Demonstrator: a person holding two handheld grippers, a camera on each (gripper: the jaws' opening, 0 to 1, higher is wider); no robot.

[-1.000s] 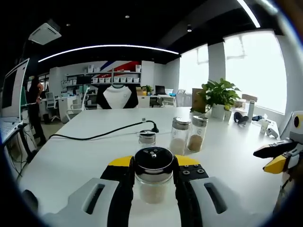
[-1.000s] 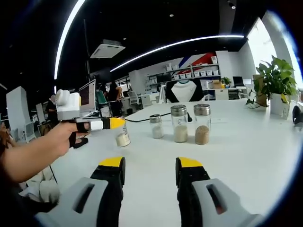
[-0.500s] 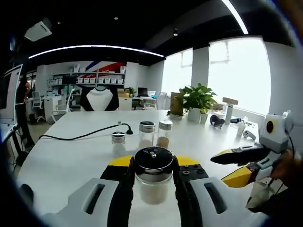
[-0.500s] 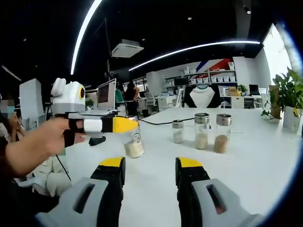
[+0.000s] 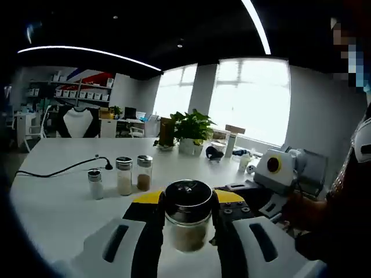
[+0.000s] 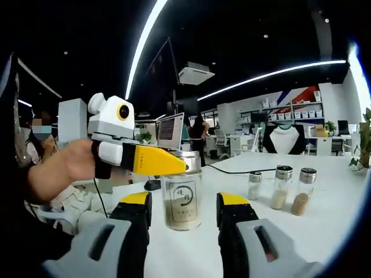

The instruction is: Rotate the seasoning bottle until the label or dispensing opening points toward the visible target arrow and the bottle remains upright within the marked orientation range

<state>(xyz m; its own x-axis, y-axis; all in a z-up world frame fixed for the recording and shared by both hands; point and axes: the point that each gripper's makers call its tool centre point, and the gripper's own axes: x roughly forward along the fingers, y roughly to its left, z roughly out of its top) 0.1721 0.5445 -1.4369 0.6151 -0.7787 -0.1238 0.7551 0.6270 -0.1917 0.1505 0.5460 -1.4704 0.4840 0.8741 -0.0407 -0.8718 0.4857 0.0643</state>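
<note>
A glass seasoning bottle (image 5: 187, 223) with pale powder and a dark metal lid sits between my left gripper's (image 5: 187, 215) yellow-tipped jaws, which are shut on it. In the right gripper view the same bottle (image 6: 182, 197) is held upright off the table, its label with dark characters facing the camera. My left gripper (image 6: 174, 165) clamps it just under the lid, with a hand (image 6: 66, 168) behind it. My right gripper (image 6: 184, 202) is open, and the bottle stands just beyond its tips. It comes into the left gripper view from the right (image 5: 246, 188).
Three more seasoning bottles (image 5: 123, 175) stand in a row on the white table (image 5: 52, 191), also seen far right (image 6: 281, 186). A black cable (image 5: 58, 168) runs behind them. A potted plant (image 5: 188, 130) stands at the far edge. Monitors (image 6: 171, 130) and a person stand behind.
The left gripper has carried the bottle toward the right gripper; it now looms large just beyond the right jaws. Both views have swung. The three bottles on the table have stayed put.
</note>
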